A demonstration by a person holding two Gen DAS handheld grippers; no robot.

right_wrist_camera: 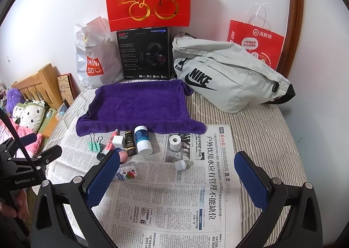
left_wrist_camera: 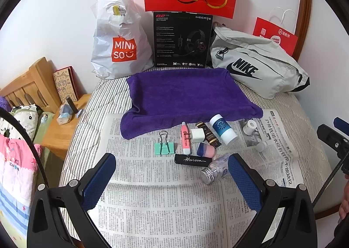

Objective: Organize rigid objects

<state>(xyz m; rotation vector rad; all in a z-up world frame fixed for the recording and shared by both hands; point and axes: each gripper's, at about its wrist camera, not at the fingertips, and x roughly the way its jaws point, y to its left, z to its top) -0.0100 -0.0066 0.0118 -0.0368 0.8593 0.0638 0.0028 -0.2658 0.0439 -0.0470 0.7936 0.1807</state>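
Nothing looks sorted yet. The purple towel (left_wrist_camera: 187,95) is lying flat on the bed with nothing on it, and I am guessing that is where the things should go. All the little things are sitting in a bunch on the newspaper (left_wrist_camera: 165,200), just in front of the towel.

The left hand-held gripper (left_wrist_camera: 172,174) is hanging wide apart and holding nothing. The right hand-held gripper (right_wrist_camera: 177,174) is also spread wide and holding nothing. So all the work is waiting to be done.

The green clip (left_wrist_camera: 164,146) is lying with its wire handles pointing up toward the towel. The pink pen (left_wrist_camera: 185,139) is lying long-ways toward the towel too. The black Horizon stick (left_wrist_camera: 193,159) is lying sideways, left to right. The blue and white bottle (left_wrist_camera: 223,129) is lying on its side, with its end tipped toward the gripper. The pill bottle (left_wrist_camera: 214,168) is lying down with its silver cap pointing near and left; it is touching the left gripper's right finger, or just beside it. The white tape roll (right_wrist_camera: 175,141) and small white plug (right_wrist_camera: 182,164) are sitting a bit apart on the right.
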